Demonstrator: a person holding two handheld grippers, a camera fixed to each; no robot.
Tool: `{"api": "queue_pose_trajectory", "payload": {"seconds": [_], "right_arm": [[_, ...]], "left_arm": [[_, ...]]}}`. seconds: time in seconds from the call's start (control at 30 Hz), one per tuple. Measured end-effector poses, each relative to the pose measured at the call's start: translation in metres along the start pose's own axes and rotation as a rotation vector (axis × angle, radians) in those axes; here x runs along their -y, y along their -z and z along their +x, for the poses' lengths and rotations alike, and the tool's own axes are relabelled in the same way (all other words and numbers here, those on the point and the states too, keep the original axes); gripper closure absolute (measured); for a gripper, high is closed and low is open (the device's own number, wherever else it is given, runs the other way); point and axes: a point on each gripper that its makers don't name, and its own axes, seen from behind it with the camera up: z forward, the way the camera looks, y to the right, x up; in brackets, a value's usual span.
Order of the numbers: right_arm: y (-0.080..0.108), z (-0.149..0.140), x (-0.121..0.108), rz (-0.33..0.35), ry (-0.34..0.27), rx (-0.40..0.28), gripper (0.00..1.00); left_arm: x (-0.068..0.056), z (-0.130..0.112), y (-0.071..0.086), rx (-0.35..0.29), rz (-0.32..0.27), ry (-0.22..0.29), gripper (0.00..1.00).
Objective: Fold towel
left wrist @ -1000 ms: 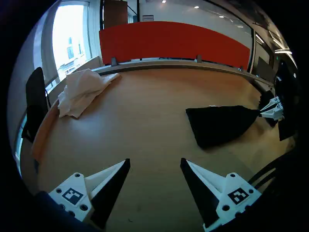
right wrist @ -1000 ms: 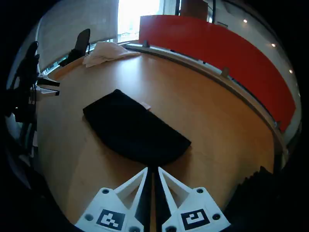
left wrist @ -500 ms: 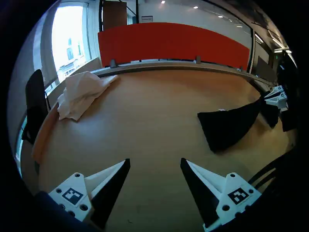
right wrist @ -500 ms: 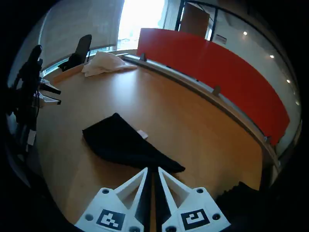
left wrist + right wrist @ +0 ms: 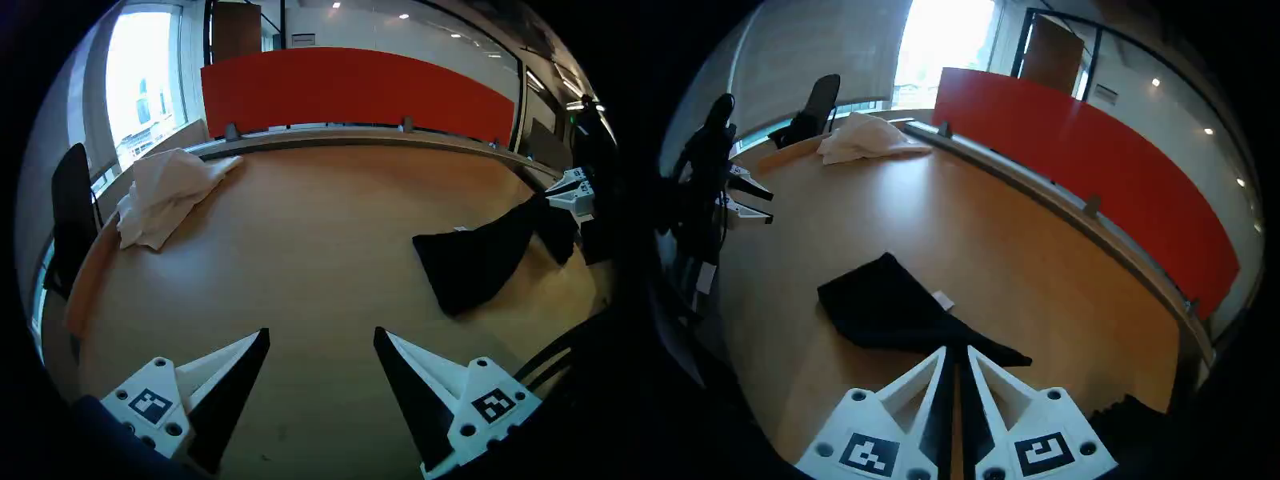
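Higher now than a moment ago, the right gripper (image 5: 958,353) pinches one corner of the black towel (image 5: 880,310), whose rest lies on the wooden table (image 5: 1000,232), while the left gripper (image 5: 320,332) waits wide open and should grab another corner so the fold stays even.

The left gripper (image 5: 320,331) is made up of two white plastic fingers (image 5: 464,392), wedge-shaped and tapered to points. Each is lined on its inner face with a black pad (image 5: 398,376). A square black-and-white marker (image 5: 152,402) is carried on the base of each finger, and small round screw holes (image 5: 122,394) are set around it. The right gripper (image 5: 956,350) is built alike: white tapered fingers, black inner faces, and a coded marker with dark screw holes on each base.
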Motion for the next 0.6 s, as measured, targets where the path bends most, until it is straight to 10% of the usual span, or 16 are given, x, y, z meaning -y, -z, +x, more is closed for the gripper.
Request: {"api": "queue_pose_trajectory", "payload": {"seconds": [0.6], "right_arm": [[-0.034, 0.024, 0.047, 0.110, 0.086, 0.005, 0.97]], "left_arm": [[0.008, -0.003, 0.007, -0.008, 0.003, 0.025, 0.03]]}}
